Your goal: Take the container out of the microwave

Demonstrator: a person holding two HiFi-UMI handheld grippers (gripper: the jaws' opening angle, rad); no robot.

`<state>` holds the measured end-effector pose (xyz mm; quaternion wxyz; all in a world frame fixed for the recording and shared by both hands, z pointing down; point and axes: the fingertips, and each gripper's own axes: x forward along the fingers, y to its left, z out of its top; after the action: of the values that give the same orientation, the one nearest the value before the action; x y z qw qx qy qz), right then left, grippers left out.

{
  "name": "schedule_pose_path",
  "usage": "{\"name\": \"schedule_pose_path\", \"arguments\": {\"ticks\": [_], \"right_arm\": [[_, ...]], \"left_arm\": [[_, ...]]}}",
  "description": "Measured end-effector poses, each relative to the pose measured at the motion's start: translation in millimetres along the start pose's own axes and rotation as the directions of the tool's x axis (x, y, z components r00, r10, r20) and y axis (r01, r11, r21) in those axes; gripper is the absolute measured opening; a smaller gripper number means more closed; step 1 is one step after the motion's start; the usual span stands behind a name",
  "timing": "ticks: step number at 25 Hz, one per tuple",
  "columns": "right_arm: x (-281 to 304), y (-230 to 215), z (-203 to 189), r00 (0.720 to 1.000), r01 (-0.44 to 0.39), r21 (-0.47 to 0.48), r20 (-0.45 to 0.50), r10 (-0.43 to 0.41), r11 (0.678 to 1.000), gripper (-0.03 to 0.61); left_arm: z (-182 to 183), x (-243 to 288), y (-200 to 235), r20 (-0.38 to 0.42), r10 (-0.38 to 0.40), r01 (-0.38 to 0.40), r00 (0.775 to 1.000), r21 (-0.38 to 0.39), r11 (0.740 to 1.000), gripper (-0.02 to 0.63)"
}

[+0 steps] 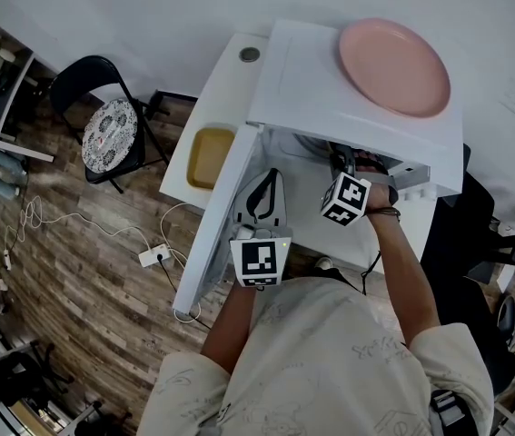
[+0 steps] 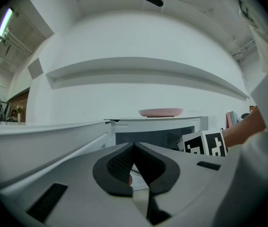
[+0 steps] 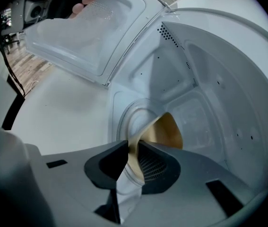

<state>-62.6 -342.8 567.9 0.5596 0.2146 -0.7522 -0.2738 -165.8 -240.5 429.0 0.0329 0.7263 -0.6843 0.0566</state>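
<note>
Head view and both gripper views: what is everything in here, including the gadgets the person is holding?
Microwave: one, white, on table, open.
Plate: one, pink, on top of microwave.
Container: one, tan, inside microwave.
Tray: one, yellow, on table beside microwave.
Table: one, white, against wall.
Chair: one, black with patterned cushion, on floor.
Power strip: one, white, on floor.
Left gripper: one, grey, in front of microwave, shut, empty.
Right gripper: one, grey, inside microwave, shut on container's rim.

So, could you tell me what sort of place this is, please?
Probably an office or workroom: a microwave on a plain white table, a folding chair, and a power strip on the floor.
</note>
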Motion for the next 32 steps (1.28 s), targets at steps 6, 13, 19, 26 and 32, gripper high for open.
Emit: {"name": "schedule_pose_path", "arguments": {"ticks": [6, 13, 19, 26, 32], "right_arm": [[-3.6, 0.5, -2.1, 1.000, 0.000, 0.009, -0.004, 0.000, 1.000, 0.071], [-9.3, 2.4, -3.8, 1.000, -0.001, 0.029, -0.004, 0.001, 1.000, 0.064], [-14.5, 5.9, -5.5, 1.000, 0.001, 0.037, -0.010, -0.001, 0.999, 0.058], [-22.7, 12.0, -5.8, 1.000, 0.000, 0.052, -0.013, 0.000, 0.999, 0.058], [-32.1, 16.2, -5.7, 1.000, -0.002, 0.073, -0.017, 0.003, 0.997, 0.058]], "left_arm": [[-0.8, 0.3, -2.3, 0.001, -0.009, 0.009, 1.000, -0.004, 1.000, 0.006], [-1.2, 0.7, -4.3, 0.002, -0.021, 0.021, 1.000, -0.005, 1.000, 0.007], [0.1, 2.1, -6.6, 0.007, -0.040, 0.040, 0.999, -0.002, 0.999, 0.007], [1.2, 1.3, -9.4, 0.011, -0.066, 0.066, 0.998, -0.001, 0.998, 0.006], [1.0, 1.0, -12.9, 0.011, -0.093, 0.093, 0.996, 0.005, 0.996, 0.008]]}}
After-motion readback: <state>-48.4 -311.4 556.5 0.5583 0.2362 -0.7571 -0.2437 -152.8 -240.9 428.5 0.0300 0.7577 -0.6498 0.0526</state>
